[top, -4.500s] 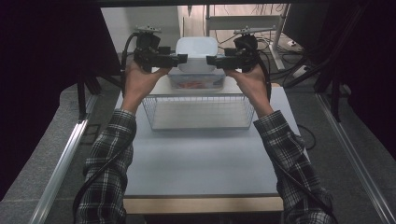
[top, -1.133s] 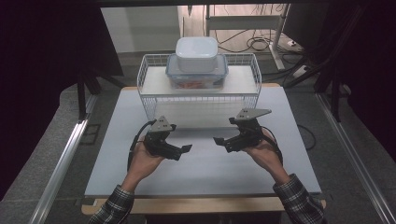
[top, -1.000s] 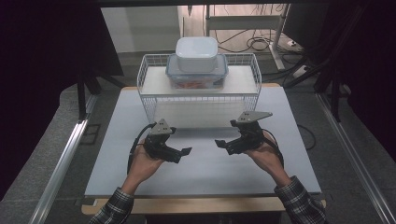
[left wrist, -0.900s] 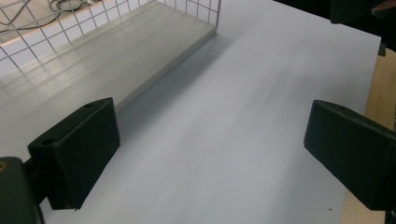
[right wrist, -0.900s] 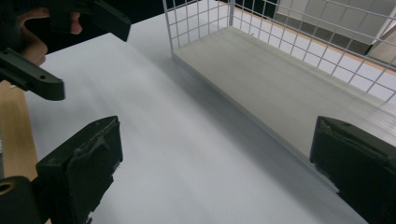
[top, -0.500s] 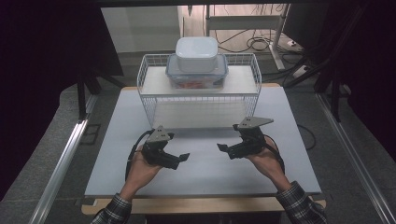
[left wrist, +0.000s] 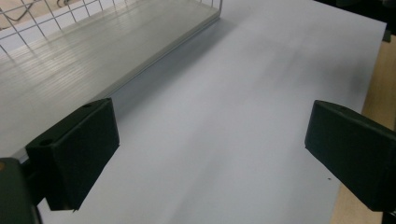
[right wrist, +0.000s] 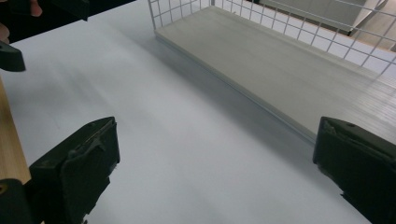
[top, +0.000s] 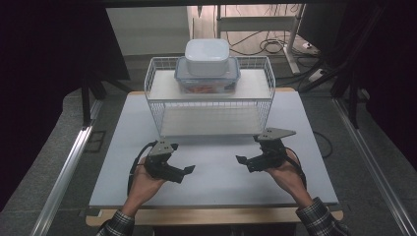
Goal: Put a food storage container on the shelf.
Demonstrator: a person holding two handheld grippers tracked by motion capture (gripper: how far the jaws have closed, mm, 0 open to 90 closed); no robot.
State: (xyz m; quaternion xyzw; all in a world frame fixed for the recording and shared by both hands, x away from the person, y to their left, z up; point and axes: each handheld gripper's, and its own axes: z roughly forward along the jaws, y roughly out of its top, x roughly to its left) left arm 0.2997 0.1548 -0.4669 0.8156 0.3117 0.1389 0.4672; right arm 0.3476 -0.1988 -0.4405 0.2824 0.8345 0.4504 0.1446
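Even overhead light brightens the white table (top: 211,187); surroundings fall into darkness; soft shadows beneath the wire rack (top: 209,105); gripper views slightly blurred.

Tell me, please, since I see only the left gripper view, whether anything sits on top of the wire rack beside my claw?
Observer: Yes, a clear lidded container sits on the wire rack's upper shelf.
Operator: Is anything on that container?
Observer: A white container is stacked on it.
Operator: And where is the other claw?
Observer: The right claw is open over the white table, facing your open left claw, in front of the rack.
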